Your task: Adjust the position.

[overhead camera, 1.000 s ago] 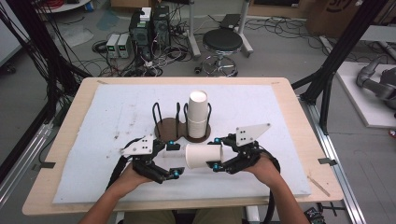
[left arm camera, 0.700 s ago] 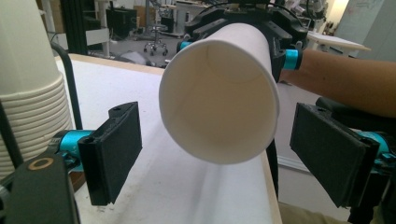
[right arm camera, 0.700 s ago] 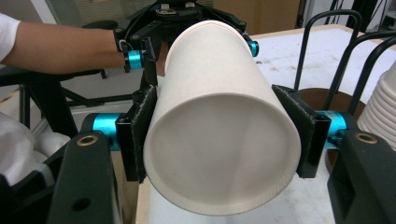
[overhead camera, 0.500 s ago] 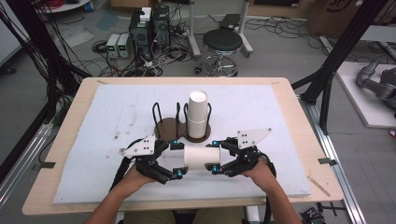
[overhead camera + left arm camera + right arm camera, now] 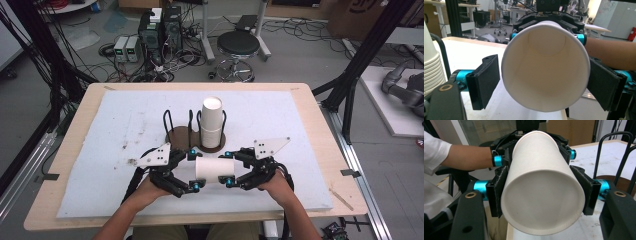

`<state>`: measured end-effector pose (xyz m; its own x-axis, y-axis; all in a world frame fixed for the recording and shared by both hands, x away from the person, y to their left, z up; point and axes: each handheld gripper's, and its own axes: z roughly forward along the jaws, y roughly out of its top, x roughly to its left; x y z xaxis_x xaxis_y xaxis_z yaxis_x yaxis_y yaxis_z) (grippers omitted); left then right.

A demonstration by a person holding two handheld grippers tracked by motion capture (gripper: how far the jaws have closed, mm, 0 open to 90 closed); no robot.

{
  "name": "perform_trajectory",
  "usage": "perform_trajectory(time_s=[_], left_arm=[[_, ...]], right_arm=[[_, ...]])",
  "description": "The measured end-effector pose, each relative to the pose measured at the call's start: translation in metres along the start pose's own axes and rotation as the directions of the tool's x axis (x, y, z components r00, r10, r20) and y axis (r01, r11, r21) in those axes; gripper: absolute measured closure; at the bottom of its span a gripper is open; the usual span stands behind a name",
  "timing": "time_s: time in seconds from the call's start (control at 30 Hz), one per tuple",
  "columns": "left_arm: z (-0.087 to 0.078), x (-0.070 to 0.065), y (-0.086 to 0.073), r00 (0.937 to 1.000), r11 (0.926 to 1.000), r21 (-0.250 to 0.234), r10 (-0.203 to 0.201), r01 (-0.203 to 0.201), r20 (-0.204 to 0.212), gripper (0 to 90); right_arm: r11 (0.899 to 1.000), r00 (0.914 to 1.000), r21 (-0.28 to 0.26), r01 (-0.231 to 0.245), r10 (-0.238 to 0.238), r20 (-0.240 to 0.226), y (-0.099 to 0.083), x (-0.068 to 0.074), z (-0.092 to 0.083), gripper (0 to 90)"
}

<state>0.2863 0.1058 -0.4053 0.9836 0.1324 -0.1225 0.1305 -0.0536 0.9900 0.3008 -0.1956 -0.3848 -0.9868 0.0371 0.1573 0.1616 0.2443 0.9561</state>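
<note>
A white cup (image 5: 214, 169) lies on its side above the counter (image 5: 95, 150), between both tongs. The right tongs (image 5: 228, 169) are clamped on its base end. The left tongs (image 5: 193, 170) stand apart around its open rim, seemingly just clear. Behind it, a cup stack (image 5: 212, 120) stands in a wire holder (image 5: 180, 131).

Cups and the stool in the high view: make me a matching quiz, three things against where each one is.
1. single cup
2. stack of cups
3. stool

A. on the floor beyond the table
B. on its side between the left gripper and the right gripper
C. upright in the wire holder

Pairs: 1-B, 2-C, 3-A
</note>
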Motion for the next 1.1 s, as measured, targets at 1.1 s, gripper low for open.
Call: perform_trajectory(time_s=[1.1], left_arm=[[-0.0014, 0.0, 0.0039, 0.9997, 0.9984, 0.05, 0.025, -0.025, 0.005, 31.9]], right_arm=[[0.999, 0.9995, 0.047, -0.023, 0.022, 0.023, 0.0013, 0.0025, 0.0049, 27.1]])
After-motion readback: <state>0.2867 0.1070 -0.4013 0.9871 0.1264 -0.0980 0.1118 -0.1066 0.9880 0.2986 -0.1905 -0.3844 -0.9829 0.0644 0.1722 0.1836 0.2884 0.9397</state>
